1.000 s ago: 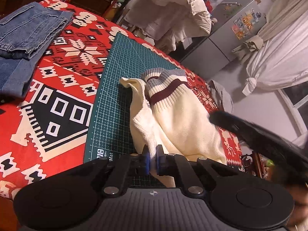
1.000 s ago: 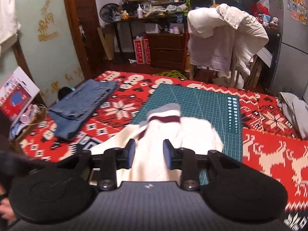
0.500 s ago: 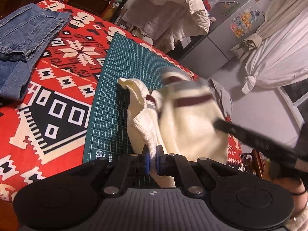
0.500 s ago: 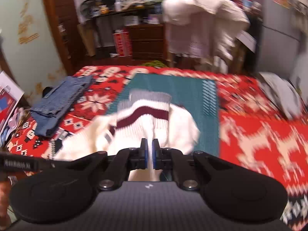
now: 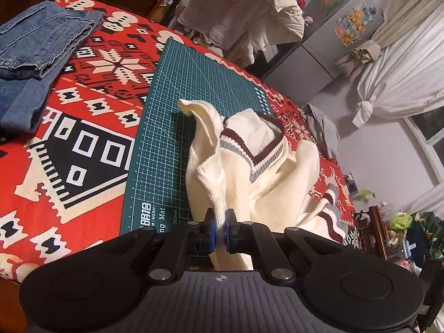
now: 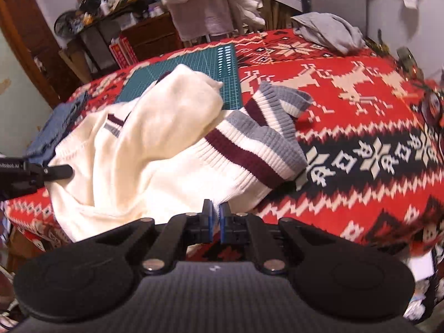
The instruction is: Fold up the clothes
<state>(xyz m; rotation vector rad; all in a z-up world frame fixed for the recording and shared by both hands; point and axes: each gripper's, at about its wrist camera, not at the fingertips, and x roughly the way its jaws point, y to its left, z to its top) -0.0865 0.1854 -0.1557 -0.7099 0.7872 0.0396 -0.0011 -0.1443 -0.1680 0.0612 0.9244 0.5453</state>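
Note:
A cream knit sweater [image 5: 263,183] with a maroon-and-grey V-neck [image 5: 263,152] lies rumpled, partly on the green cutting mat [image 5: 172,105]. My left gripper [image 5: 220,231] is shut on a cream ribbed edge of it near the mat's front. In the right wrist view the sweater [image 6: 138,144] spreads leftward, and its striped hem [image 6: 258,138] lies on the red cloth. My right gripper [image 6: 216,220] is shut on the fabric just below that hem. The left gripper [image 6: 65,170] shows at the far left edge, holding the sweater's other side.
A red patterned cloth [image 5: 83,138] covers the table. Folded jeans [image 5: 33,47] lie at the far left. A grey garment [image 6: 327,30] sits at the far right corner. Behind the table stand a chair draped in white clothing [image 5: 238,8] and a fridge [image 5: 333,36].
My right gripper went from open to shut on the sweater's striped hem and drew it off to the right. The sweater turned over, its V-neck now facing up. The left gripper kept its hold.

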